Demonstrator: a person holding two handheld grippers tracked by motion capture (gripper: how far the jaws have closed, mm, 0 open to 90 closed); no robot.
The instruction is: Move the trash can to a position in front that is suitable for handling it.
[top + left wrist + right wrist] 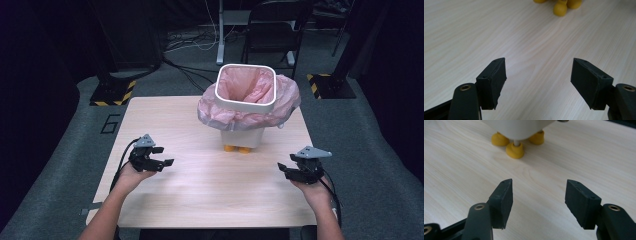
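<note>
A white square bin [243,131] with a pink bag liner [250,100] folded over its rim stands on yellow feet [236,148] at the far middle of the wooden table [200,190]. My left gripper [168,162] hovers over the table's left side, jaws open and empty. In the left gripper view its jaws [537,80] stand wide over bare wood, the yellow feet [560,8] ahead. My right gripper [283,170] hovers at the right, open and empty. The right gripper view shows its jaws [537,200] apart, facing the bin's base [516,128] and its feet [515,150].
Beyond the table's far edge stand a black folding chair [277,25], a white stand pole [220,35] and floor bases with yellow-black striped tape [112,92]. Grey carpet [380,165] surrounds the table. Cables [122,160] trail from both grippers.
</note>
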